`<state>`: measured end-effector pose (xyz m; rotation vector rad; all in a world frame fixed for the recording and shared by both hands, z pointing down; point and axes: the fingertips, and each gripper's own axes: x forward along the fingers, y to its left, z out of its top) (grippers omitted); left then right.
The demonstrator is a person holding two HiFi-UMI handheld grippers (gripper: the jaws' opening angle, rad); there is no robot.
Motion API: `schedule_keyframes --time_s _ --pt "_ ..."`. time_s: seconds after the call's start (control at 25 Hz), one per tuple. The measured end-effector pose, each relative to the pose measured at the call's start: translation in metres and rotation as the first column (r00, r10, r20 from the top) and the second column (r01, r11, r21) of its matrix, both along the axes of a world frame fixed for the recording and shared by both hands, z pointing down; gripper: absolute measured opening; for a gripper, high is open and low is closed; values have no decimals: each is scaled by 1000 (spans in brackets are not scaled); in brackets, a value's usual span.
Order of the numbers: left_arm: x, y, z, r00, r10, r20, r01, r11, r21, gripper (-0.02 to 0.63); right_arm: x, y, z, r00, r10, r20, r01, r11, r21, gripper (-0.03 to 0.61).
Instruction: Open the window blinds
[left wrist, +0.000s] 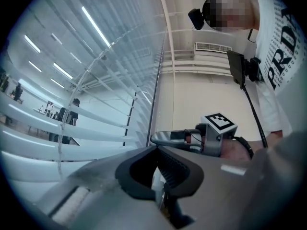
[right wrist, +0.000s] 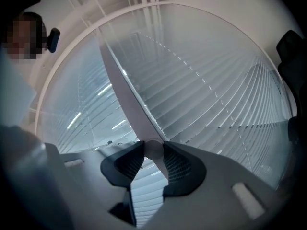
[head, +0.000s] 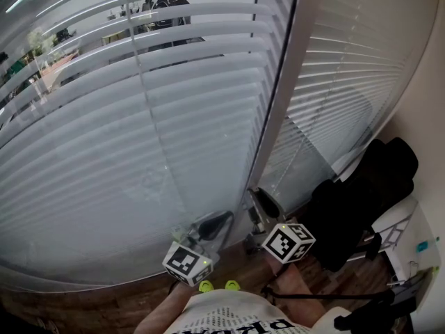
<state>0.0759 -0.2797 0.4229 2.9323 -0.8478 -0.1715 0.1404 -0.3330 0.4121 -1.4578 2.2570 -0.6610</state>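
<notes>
Your right gripper [right wrist: 153, 150] has its jaws clamped on the wand [right wrist: 128, 97]. The gap is about mid-width, and the round pale bit of the rod is pinched right at the tips with both dark pads against it. From there the wand runs toward the upper left of the right gripper view, along the line where the 2 sets of blinds meet. In the head view that gripper [head: 263, 202] sits low and centre, at the foot of the window post [head: 281, 82].

Your left gripper [left wrist: 156, 147] looks closed with nothing in it. The tips meet, and only a thin pale sliver shows further back between the pads. In the head view it [head: 217, 221] is just left of the right one, close but not touching.

For room, the left blinds [head: 104, 117] fill the whole left and middle of the head view, right in front of both tools. The upper slats there are tilted enough that you can see through them. The right blinds [head: 348, 68] run off toward the upper right, and their slats look flat shut. A black chair [head: 361, 200] crowds the lower right just beside your right gripper, so the free side is lower left.

So the blinds are straight ahead of both sets of jaws, and the wand is only in the right pair.
</notes>
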Motion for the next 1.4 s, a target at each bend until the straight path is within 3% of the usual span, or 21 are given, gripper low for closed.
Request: schedule_keyframes --time_s 0.36,0.52,0.64,0.72,0.8,0.96,1.08,1.12,1.2,1.4 --pt "0 -1 1 1000 -3 -1 3 1000 -1 -6 0 -1 1 998 -3 64 5 1000 -19 137" --pt "-1 1 0 1000 1 -2 -1 1000 3 -7 0 0 -1 997 -3 -79 4 1000 12 137" --pt "-3 0 -1 1000 -7 1 7 1000 5 -7 -1 3 -6 961 10 -275 9 998 66 137" --pt "-4 -1 -2 1000 -10 1 10 1000 5 -6 -3 5 -9 896 37 -443 17 993 119 140" --pt "-4 -1 -2 1000 -9 0 9 1000 6 -6 -7 7 -12 799 75 -597 34 985 169 146" --pt "-3 -1 -2 1000 -6 -8 7 1000 9 -6 -14 9 -16 636 123 -762 76 972 221 147" --pt "-2 -2 -3 1000 -9 -12 9 1000 8 -6 -21 11 -17 448 186 -874 116 958 263 150" --pt "-2 -2 -3 1000 -11 -14 11 1000 7 -6 -23 11 -17 403 207 -891 126 952 278 150" --pt "-1 -1 -3 1000 -8 -17 8 1000 7 -6 -26 11 -16 354 229 -907 137 946 293 150" --pt "-3 -3 -2 1000 -16 -21 16 1000 3 -6 -25 10 -11 305 216 -928 146 952 270 147"
